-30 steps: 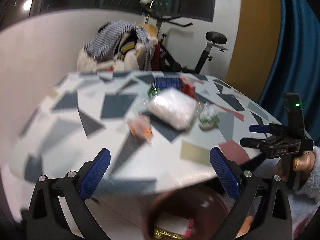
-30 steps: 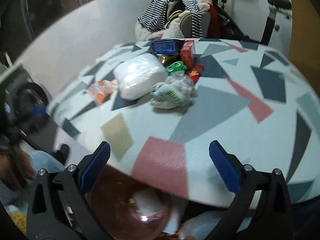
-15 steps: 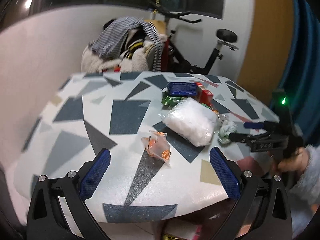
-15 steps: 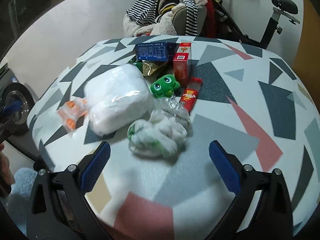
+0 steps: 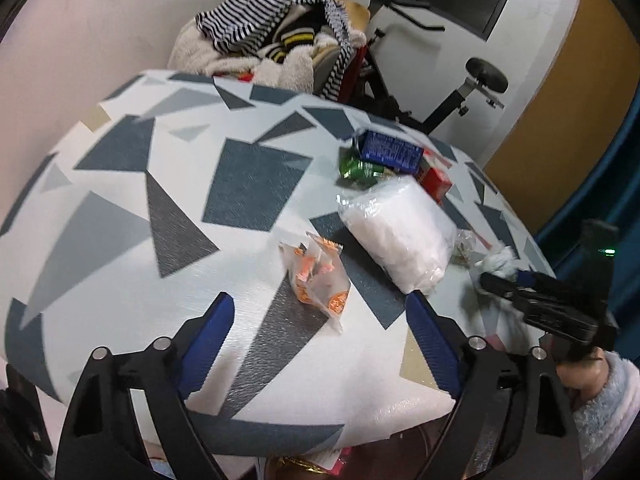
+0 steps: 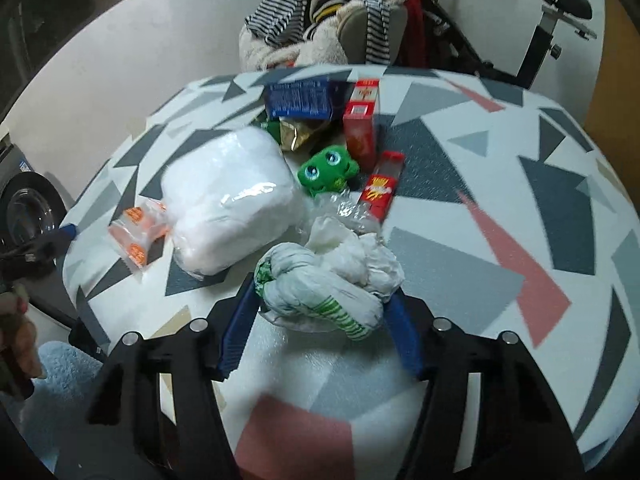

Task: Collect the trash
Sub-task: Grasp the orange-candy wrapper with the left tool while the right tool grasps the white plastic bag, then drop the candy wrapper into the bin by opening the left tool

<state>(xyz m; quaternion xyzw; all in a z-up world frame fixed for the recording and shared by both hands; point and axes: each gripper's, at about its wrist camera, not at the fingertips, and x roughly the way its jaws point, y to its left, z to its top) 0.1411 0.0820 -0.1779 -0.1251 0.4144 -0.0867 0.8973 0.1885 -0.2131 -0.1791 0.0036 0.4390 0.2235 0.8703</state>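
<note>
A crumpled white wrapper with green stripes (image 6: pixel 320 286) lies on the patterned table (image 6: pixel 500 240) between the blue pads of my right gripper (image 6: pixel 322 320). The jaws have narrowed and stand on either side of the wrapper, touching it or nearly so. My left gripper (image 5: pixel 316 344) is open and empty, low over the table's near edge, just short of an orange and clear wrapper (image 5: pixel 318 276). That wrapper also shows in the right wrist view (image 6: pixel 138 236). A big white plastic bag (image 5: pixel 398 234) lies between the two wrappers.
Behind the trash stand a blue box (image 6: pixel 300 98), a red carton (image 6: pixel 360 128), a red stick pack (image 6: pixel 382 188), a green frog toy (image 6: pixel 326 172) and a gold foil wrapper (image 6: pixel 298 132). A chair piled with clothes (image 5: pixel 276 48) and an exercise bike (image 5: pixel 460 92) stand past the table.
Both grippers have moved forward and down over the table. The right jaws have narrowed from wide open onto the crumpled wrapper. The left gripper has come up to the orange wrapper.
</note>
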